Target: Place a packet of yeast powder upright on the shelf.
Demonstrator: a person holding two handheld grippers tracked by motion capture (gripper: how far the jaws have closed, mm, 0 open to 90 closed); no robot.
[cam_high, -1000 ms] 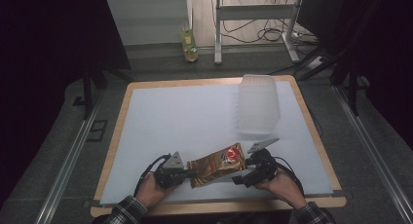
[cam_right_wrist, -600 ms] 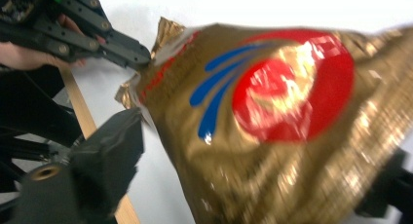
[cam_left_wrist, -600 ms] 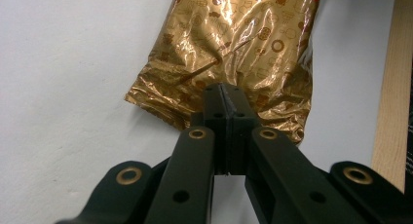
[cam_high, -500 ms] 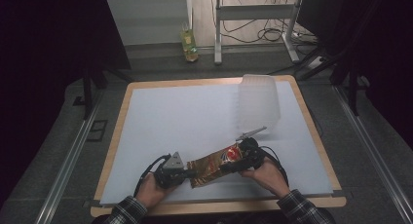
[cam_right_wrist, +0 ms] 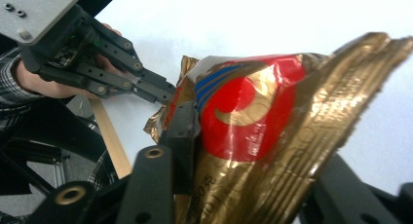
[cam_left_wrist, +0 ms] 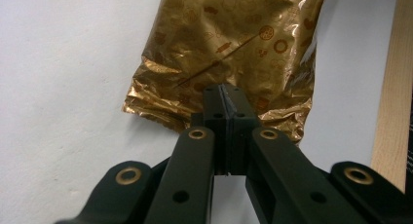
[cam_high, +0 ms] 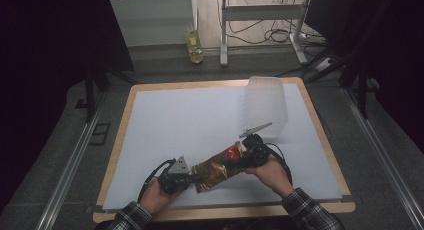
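A gold foil snack bag [cam_high: 218, 167] with a red and blue logo lies slanted near the table's front edge. My left gripper [cam_high: 190, 179] is shut on the bag's crimped lower end [cam_left_wrist: 214, 102], jaws pressed together over the foil. My right gripper [cam_high: 246, 155] is shut on the upper end, where the red logo [cam_right_wrist: 243, 117] bulges between its jaws. The right end is lifted a little off the white surface. In the right gripper view the left gripper [cam_right_wrist: 163, 92] bites the bag's far edge, with a hand behind it.
A clear plastic container [cam_high: 266, 105] stands at the back right of the white table top [cam_high: 175, 120]. The wooden rim [cam_high: 405, 90] runs close beside the bag's end. A yellow bottle [cam_high: 194, 42] sits on the floor beyond the table.
My right gripper has moved up and away from the front edge with its end of the bag, tilting the bag more steeply. The left gripper has stayed put.
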